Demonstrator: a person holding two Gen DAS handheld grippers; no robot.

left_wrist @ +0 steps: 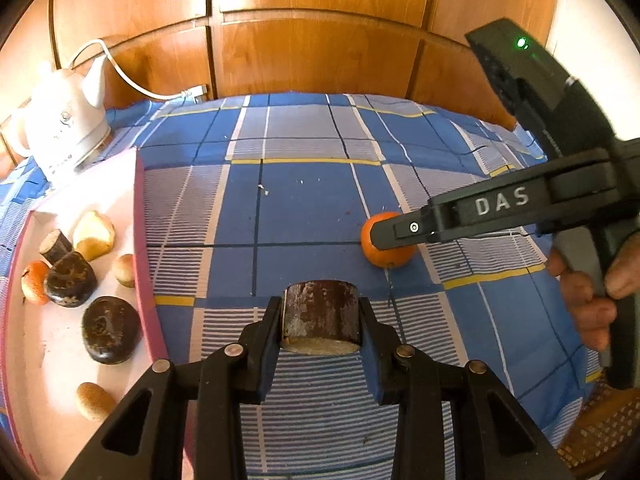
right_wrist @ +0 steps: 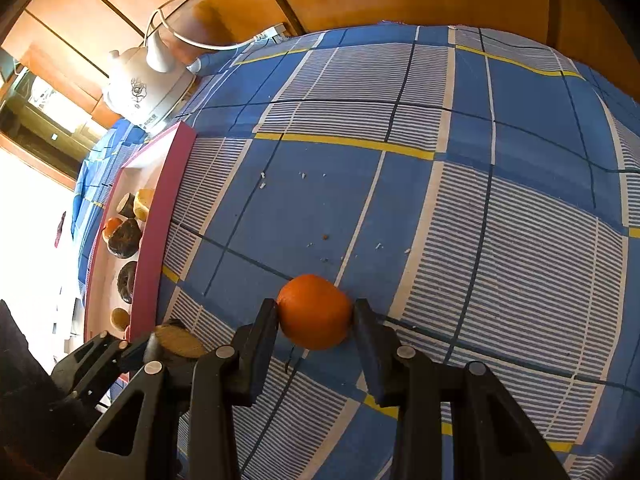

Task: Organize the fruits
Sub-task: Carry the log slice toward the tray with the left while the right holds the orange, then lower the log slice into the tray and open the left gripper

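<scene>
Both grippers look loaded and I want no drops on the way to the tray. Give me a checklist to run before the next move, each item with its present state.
1. Left gripper closed on the brown cylinder piece: ok, a finger presses each side.
2. Right gripper closed on the orange: ok, fingers touch both sides.
3. Orange lifted off the checked cloth: cannot tell; it looks to be resting on it.
4. Room in the pink-rimmed tray: ok, bare white floor shows between the fruits.
5. Grippers apart from each other: ok, a gap shows in the left wrist view.
6. White kettle off the path: ok, it stands behind the tray's far end.
</scene>
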